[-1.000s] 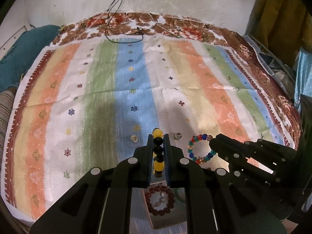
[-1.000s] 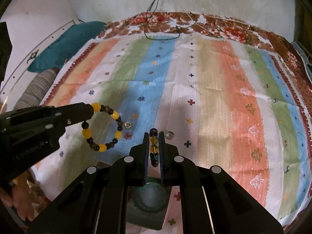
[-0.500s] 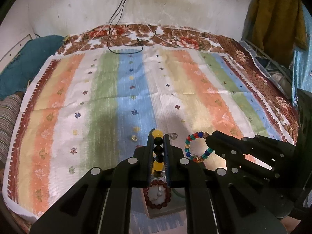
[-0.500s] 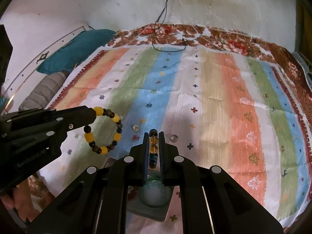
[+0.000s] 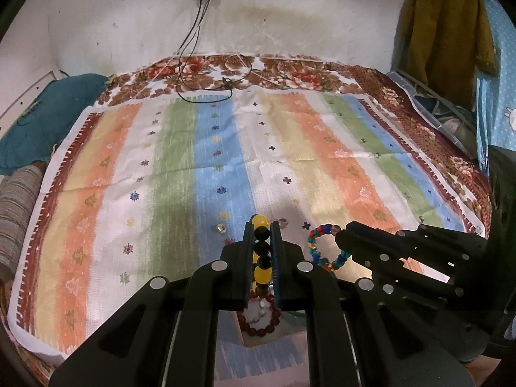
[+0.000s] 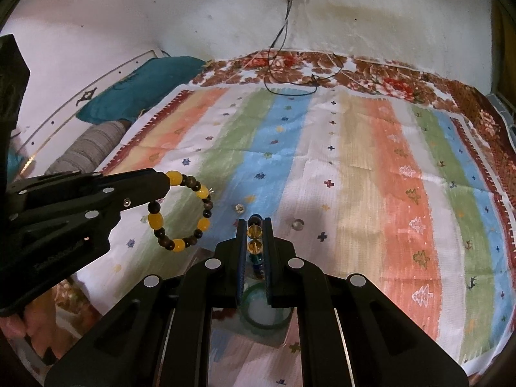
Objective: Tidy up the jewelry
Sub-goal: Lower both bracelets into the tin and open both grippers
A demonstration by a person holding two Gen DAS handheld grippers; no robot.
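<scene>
My left gripper (image 5: 262,225) is shut on a yellow-and-black bead bracelet (image 5: 261,248), held above the striped cloth; it hangs as a ring in the right wrist view (image 6: 180,209). My right gripper (image 6: 254,222) is shut on a multicoloured bead bracelet (image 6: 254,245), seen as a ring in the left wrist view (image 5: 322,248). Below the grippers stands a small clear box (image 5: 274,338) with a dark red bead bracelet (image 5: 259,319) and a green bangle (image 6: 264,306) in it. Two small rings (image 6: 239,207) (image 6: 298,224) lie on the cloth ahead.
The striped cloth (image 5: 193,161) covers a bed with a floral sheet (image 5: 258,67) at the far end. A black cable (image 5: 200,64) runs from a wall socket onto the bed. A teal pillow (image 5: 42,116) lies at left; clothes hang at right (image 5: 445,32).
Both grippers have risen and tilted up with their bracelets still held; more of the wall and the socket shows now. The box and rings lie as before.
</scene>
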